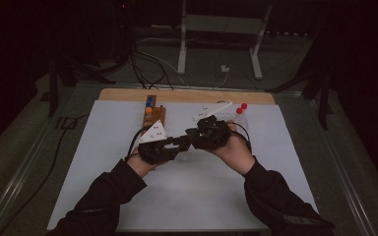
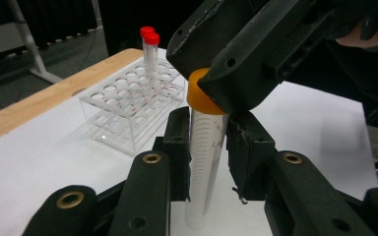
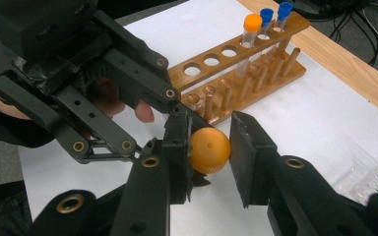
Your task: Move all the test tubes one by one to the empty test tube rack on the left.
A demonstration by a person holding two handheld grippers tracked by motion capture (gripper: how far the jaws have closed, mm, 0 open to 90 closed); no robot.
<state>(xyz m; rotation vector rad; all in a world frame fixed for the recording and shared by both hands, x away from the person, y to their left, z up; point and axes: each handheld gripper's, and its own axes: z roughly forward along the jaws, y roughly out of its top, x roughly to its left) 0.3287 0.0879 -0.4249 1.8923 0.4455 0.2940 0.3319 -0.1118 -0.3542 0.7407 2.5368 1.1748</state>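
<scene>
Pinching a light, slick plastic tube (image 2: 204,162) with left tongs (image 2: 209,147); right tongs (image 3: 209,150) clamp its orange cap (image 3: 210,151) beside the wooden rack (image 3: 236,73).

Hidden and cut-off parts around the orange-capped tube

The right gripper (image 2: 256,54) is covering the top of the orange cap (image 2: 199,96); the tube (image 2: 204,162) bottom is running behind the left gripper's (image 2: 207,152) jaws. In the high view the tube is staying too small to tell; the clear rack (image 3: 374,179) is getting cut by the edge.
</scene>
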